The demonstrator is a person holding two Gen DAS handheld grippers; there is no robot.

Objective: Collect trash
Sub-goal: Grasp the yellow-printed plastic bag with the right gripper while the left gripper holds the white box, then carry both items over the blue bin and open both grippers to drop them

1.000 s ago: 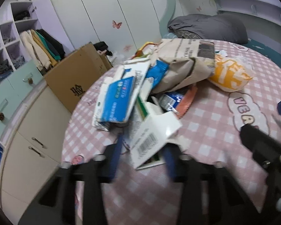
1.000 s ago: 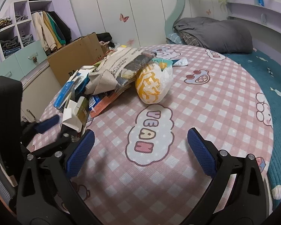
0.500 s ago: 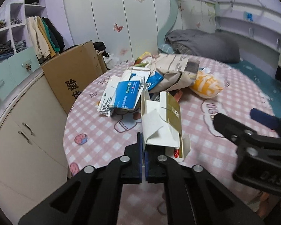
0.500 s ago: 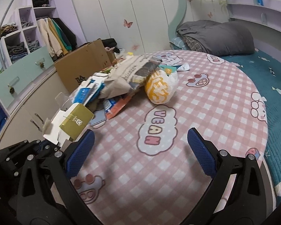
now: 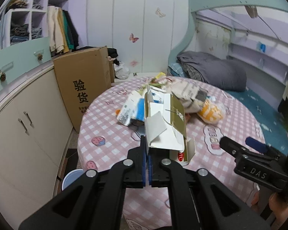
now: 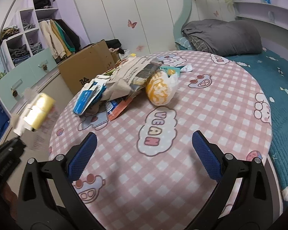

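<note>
Here the left wrist view alone shows the grip itself: the left gripper (image 5: 148,164) has its blue pads pinched together on the bottom flap of a torn-open carton (image 5: 164,126), white card inside with an olive-gold printed face, lifted clear above the near edge of the round table (image 5: 105,132). That view also catches a pale blue bin (image 5: 72,178) on the floor beside the table (only its rim shows) and the tall cardboard box (image 5: 84,90) against the cream cabinets.

From the right wrist view the same carton appears only as a yellowish blur at far left, off the table's edge. That camera gives the right gripper (image 6: 144,155) plainly: jaws spread wide, ribbed blue pads apart, nothing between them, hovering above the pink checked cloth. It also shows the trash pile (image 6: 117,88) best: crumpled brown paper, flattened blue-and-white packets, an orange wrapper and a puffy yellow plastic bag (image 6: 160,91) lying just beside the heap.
</note>
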